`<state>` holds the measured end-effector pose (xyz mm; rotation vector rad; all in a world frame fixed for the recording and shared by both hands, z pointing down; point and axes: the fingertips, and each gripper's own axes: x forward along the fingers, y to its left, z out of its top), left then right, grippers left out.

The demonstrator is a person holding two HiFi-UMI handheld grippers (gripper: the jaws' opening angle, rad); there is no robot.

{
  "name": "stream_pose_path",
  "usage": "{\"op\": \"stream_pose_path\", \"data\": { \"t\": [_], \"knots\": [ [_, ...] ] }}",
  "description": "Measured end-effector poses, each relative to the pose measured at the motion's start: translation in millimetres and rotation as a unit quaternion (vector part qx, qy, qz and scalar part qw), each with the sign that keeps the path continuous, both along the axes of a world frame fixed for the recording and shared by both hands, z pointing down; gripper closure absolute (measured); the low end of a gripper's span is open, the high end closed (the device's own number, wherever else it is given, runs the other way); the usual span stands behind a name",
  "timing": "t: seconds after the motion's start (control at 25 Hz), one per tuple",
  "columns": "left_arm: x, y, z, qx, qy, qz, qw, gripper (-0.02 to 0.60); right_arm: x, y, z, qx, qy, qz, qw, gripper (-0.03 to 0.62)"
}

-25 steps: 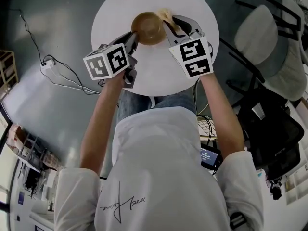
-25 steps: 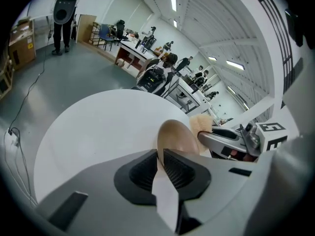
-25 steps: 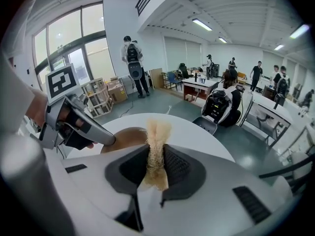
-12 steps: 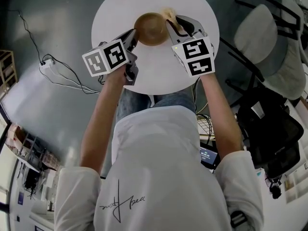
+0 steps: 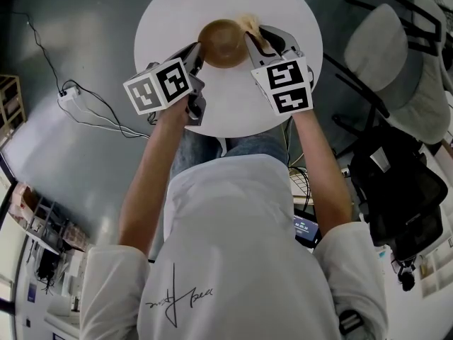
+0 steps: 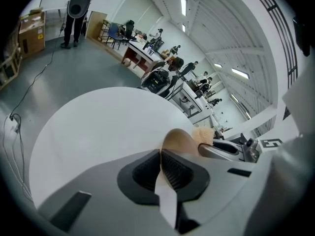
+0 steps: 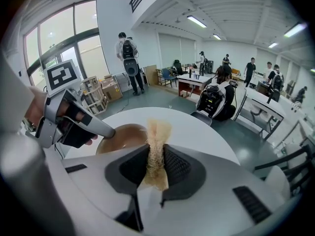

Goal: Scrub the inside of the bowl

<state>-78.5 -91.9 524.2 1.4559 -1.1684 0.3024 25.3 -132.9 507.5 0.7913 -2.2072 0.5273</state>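
Note:
A brown wooden bowl (image 5: 223, 42) stands on the round white table (image 5: 233, 105), toward its far side. My left gripper (image 5: 197, 57) is shut on the bowl's near-left rim; in the left gripper view the thin rim (image 6: 167, 144) runs in between the dark pads. My right gripper (image 5: 256, 42) is at the bowl's right side, shut on a tan fibrous scrubber (image 7: 156, 151). The scrubber's frayed tip (image 5: 248, 24) sticks out past the jaws, beside the bowl's far-right rim. The right gripper view shows the bowl's inside (image 7: 120, 135) just left of the scrubber, with the left gripper (image 7: 74, 119) on it.
A grey chair (image 5: 396, 69) and a black chair with a bag (image 5: 403, 197) stand to the right of the table. A cable and power strip (image 5: 71, 98) lie on the floor at the left. Desks and several people fill the hall behind.
The bowl and both grippers have shifted slightly to the right. The left gripper's marker cube has tilted a little. The scrubber stays held beside the bowl's rim.

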Motion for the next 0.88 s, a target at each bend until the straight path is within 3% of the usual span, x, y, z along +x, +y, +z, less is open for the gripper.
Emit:
{"op": "stream_pose_path", "data": {
  "t": [0.88],
  "knots": [
    [-2, 1, 0, 0.001, 0.005, -0.023, 0.9997, 0.565, 9, 21, 2, -0.007, 0.007, 0.007, 1.000, 0.505]
  ]
}}
